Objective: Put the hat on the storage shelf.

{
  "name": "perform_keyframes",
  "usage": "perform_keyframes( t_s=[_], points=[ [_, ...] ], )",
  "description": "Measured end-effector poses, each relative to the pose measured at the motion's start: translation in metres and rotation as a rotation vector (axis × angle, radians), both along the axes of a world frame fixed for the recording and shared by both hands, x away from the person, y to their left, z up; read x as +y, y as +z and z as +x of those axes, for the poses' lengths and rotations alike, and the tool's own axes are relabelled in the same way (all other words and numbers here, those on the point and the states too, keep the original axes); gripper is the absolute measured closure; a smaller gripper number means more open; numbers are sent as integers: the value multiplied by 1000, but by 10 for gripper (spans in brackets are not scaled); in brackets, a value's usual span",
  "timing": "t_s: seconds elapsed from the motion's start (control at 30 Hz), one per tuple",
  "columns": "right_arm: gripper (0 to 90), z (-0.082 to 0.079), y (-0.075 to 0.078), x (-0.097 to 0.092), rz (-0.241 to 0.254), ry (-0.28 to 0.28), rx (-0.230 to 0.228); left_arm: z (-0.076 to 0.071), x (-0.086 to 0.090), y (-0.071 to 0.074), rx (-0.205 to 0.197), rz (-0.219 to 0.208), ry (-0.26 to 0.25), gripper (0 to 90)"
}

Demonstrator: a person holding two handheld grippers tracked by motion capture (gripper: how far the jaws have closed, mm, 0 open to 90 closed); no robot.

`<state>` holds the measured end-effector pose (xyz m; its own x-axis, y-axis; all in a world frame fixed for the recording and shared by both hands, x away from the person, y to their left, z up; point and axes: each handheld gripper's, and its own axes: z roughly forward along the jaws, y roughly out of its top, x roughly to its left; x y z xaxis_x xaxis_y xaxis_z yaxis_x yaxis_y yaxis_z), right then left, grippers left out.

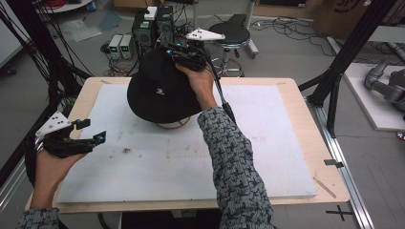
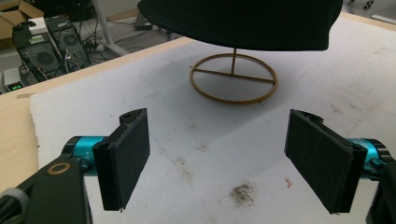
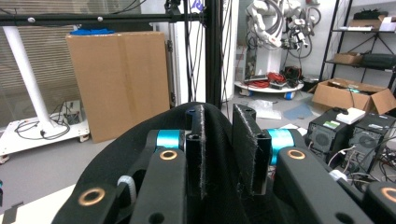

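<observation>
A black bucket hat (image 1: 160,90) with a small white logo sits on a gold wire stand (image 1: 173,125) at the back middle of the white board. My right gripper (image 1: 173,53) is at the top of the hat's crown, coming from the right. In the right gripper view its jaws (image 3: 219,140) stand a little apart, with the hat's fabric (image 3: 116,154) lying between and below them, not pinched. My left gripper (image 1: 94,130) hovers wide open over the board's left edge with nothing in it. In the left gripper view the hat's brim (image 2: 243,23) and the stand's ring (image 2: 233,78) lie ahead of its jaws (image 2: 217,158).
The white board (image 1: 239,157) covers most of the wooden table (image 1: 310,143) and has a few dirty marks. Behind the table stand computer towers (image 1: 153,26) and a black stool (image 1: 231,33). Black frame posts (image 1: 334,81) rise at the right.
</observation>
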<state>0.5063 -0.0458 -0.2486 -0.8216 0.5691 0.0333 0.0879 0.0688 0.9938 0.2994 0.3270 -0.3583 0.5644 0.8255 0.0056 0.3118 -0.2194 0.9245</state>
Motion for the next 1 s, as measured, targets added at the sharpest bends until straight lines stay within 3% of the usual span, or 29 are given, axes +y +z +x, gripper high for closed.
perform_keyframes(
  t_s=[0.67, 0.83, 1.0],
  points=[
    [529, -6, 10, -21, 13, -32, -18, 5, -5, 0, -2, -1, -14, 225],
    [473, -12, 12, -40, 34, -47, -39, 10, -8, 1, -4, -2, -23, 225],
    [420, -17, 9, -60, 36, -51, -10, 16, -14, 0, 1, 0, -32, 225]
  ],
)
